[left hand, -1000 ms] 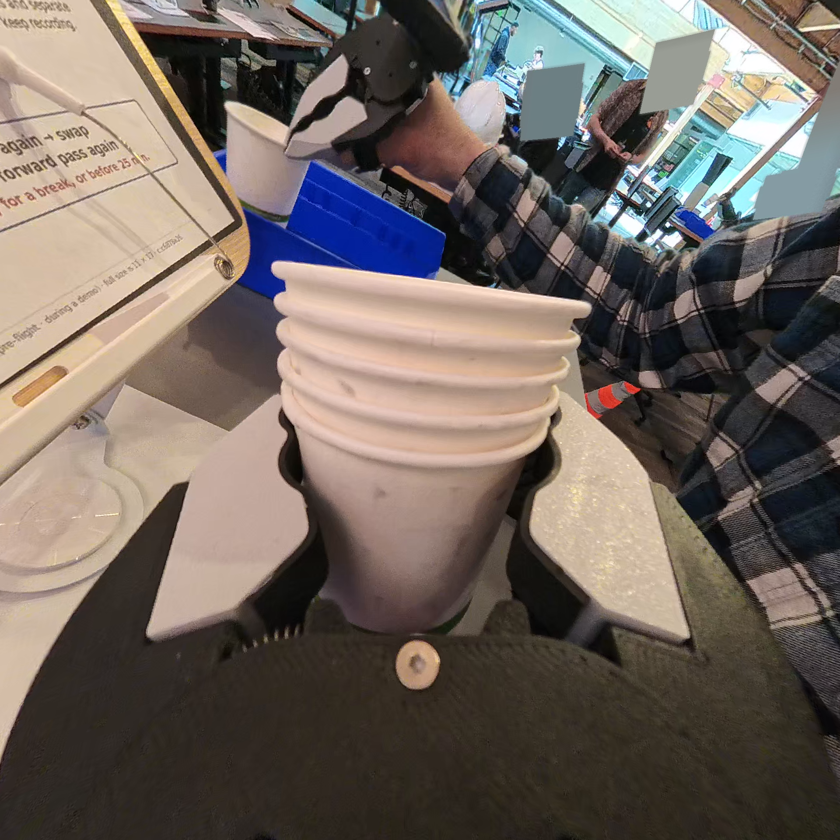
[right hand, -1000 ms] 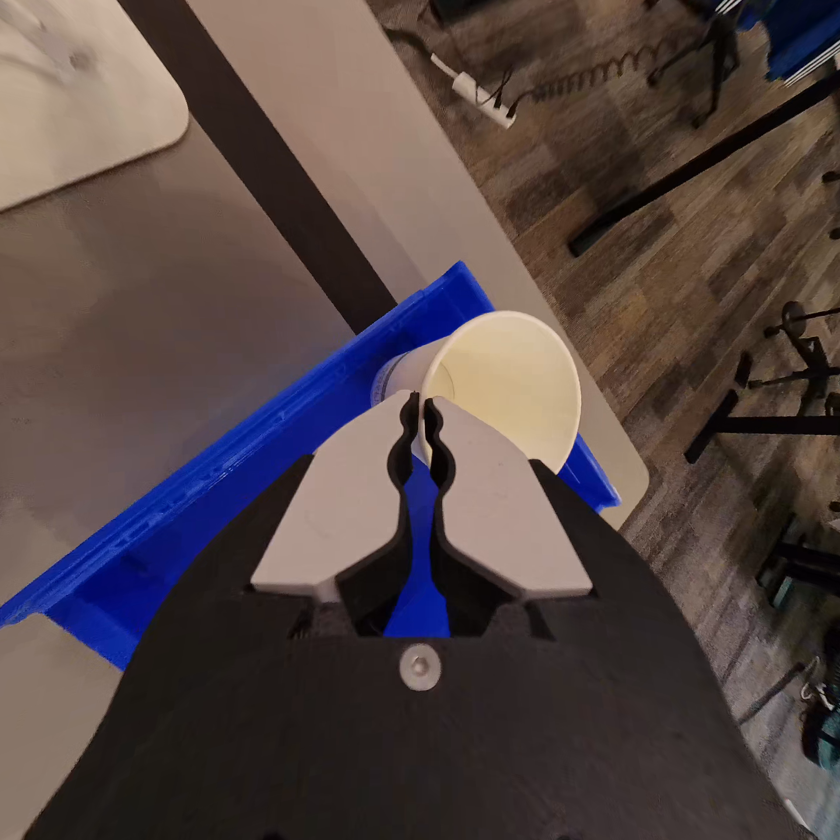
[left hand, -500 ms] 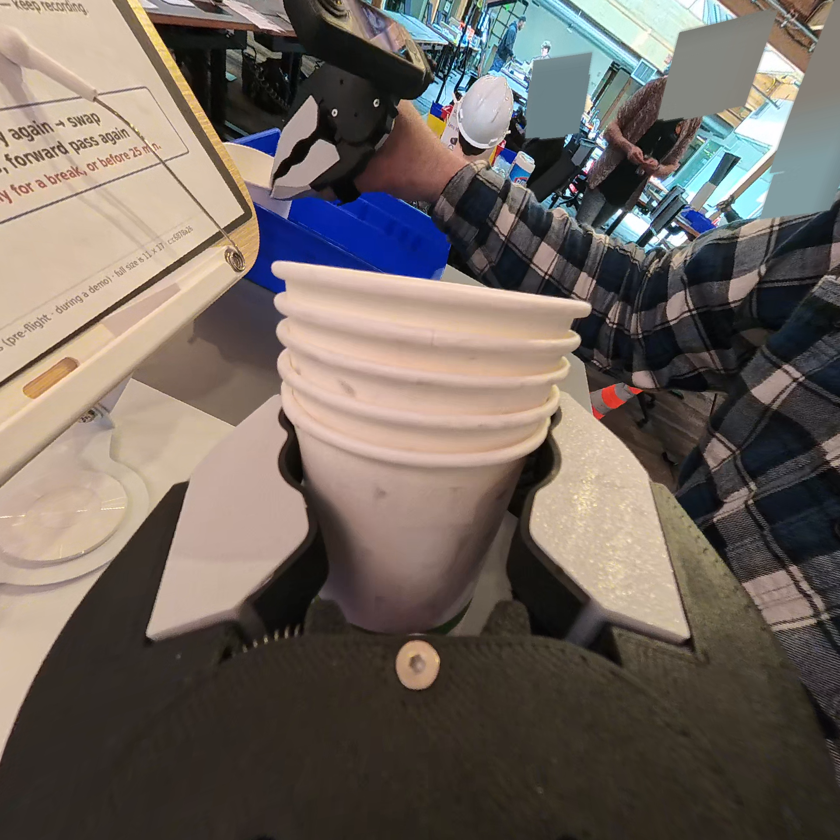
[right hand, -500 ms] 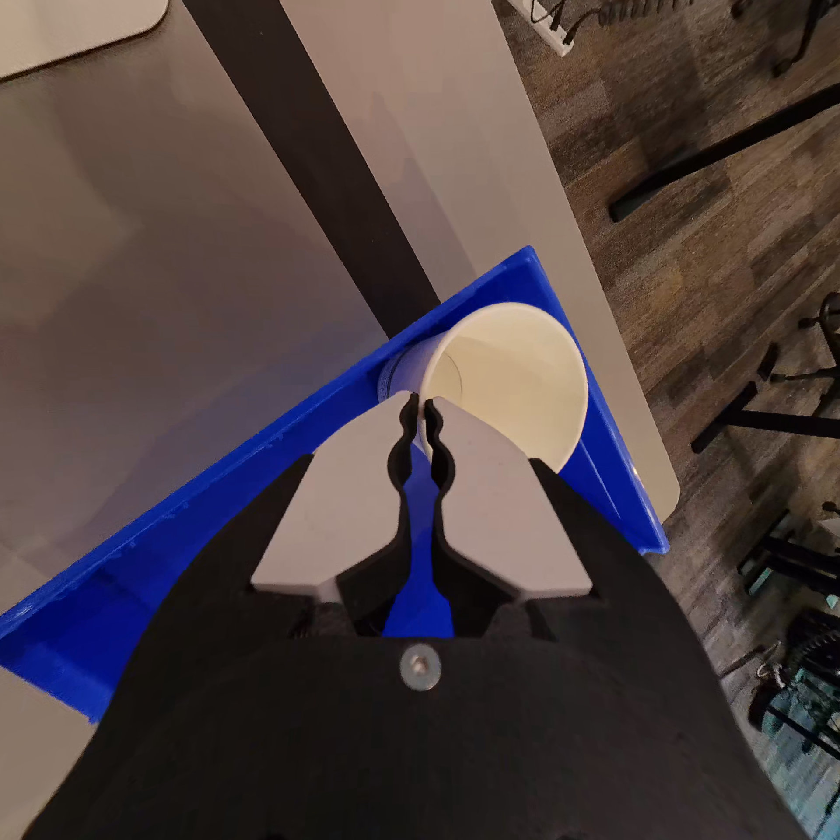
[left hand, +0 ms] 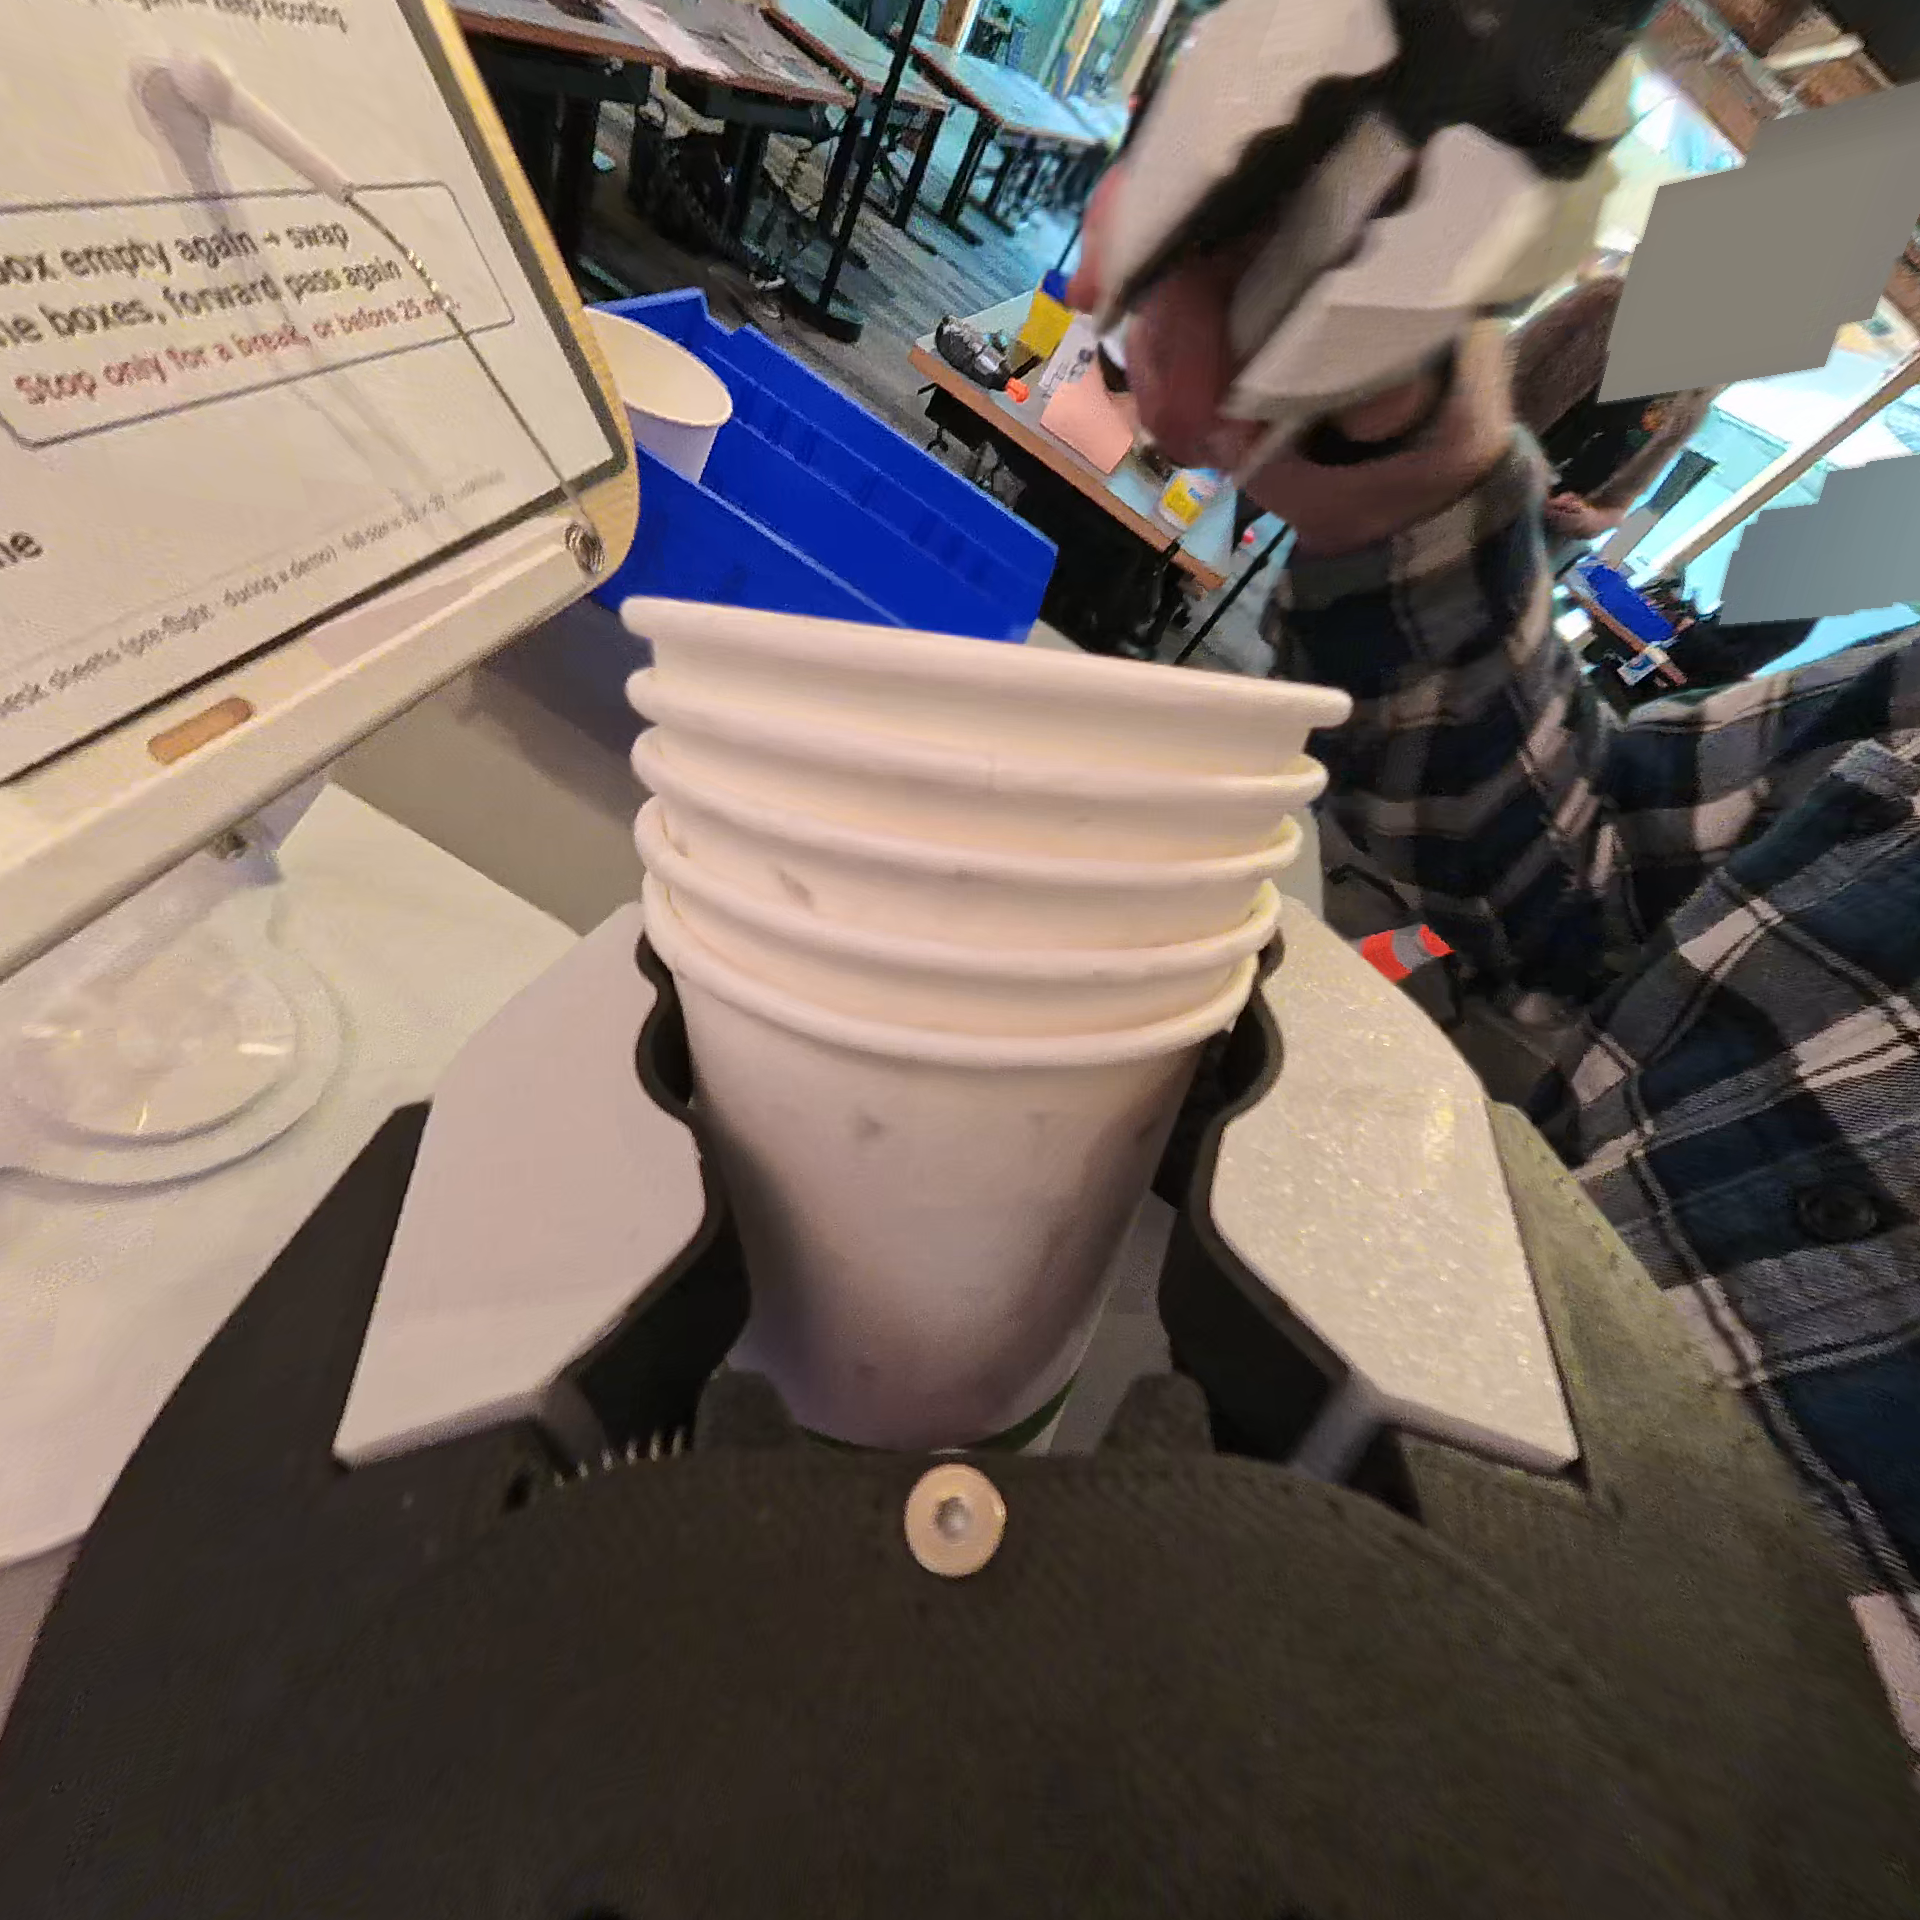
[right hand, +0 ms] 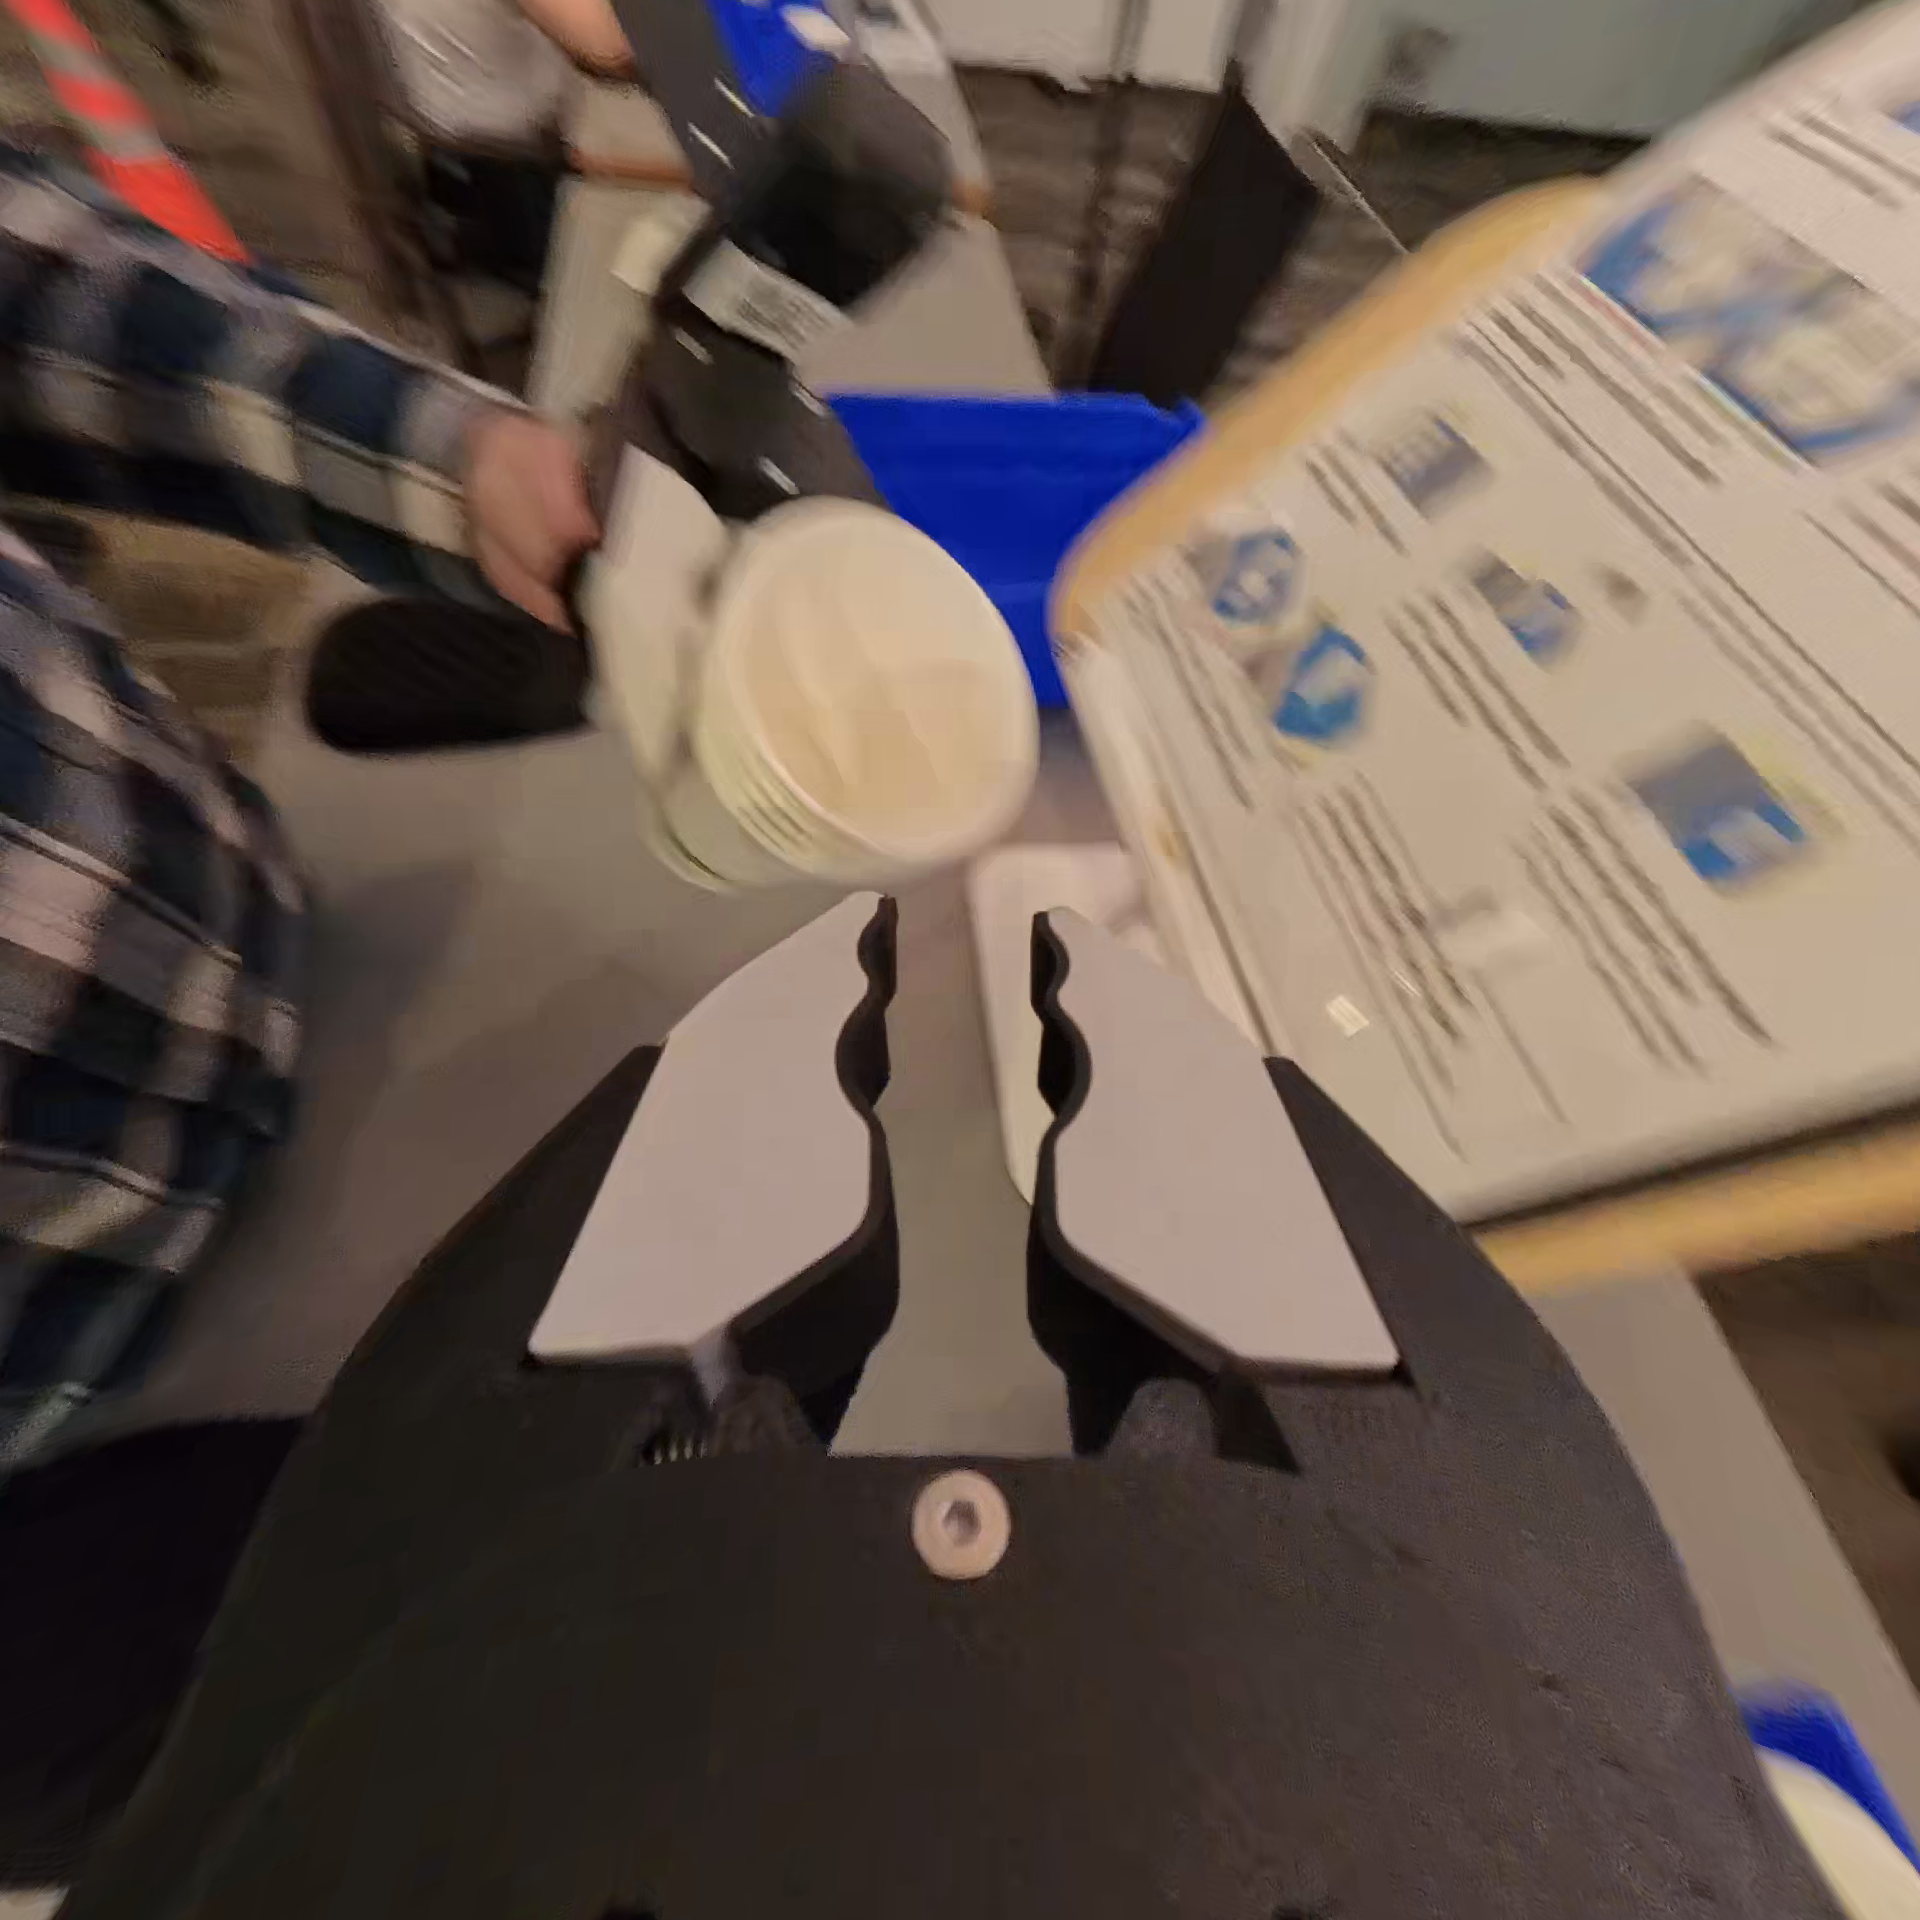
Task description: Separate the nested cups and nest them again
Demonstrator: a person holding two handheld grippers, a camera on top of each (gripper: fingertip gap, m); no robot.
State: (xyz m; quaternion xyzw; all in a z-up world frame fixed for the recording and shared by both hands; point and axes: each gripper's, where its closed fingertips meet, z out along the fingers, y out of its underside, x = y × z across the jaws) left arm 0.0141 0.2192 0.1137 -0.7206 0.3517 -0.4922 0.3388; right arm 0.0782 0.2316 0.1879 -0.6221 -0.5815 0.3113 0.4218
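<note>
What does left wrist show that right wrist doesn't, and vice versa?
Left wrist only: a loose cup lying in the blue bin, and five stacked rims. Right wrist only: the top cup's inside, and the right gripper with open fingers holding nothing. Both: the cup stack clamped in the left gripper, the bin, the instruction board.

Your left wrist view was bright and mostly sharp: daylight came from the windows at the upper right, which blew out to glare, and the stack of cups (left hand: pixel 956 935) was evenly lit with soft shadow low between the fingers. The right gripper (left hand: pixel 1288 208) was smeared by motion. Your right wrist view was dimmer, warmer and heavily blurred; only its own fingers (right hand: pixel 758 1143) stayed crisp. Both views bowed at the edges.
</note>
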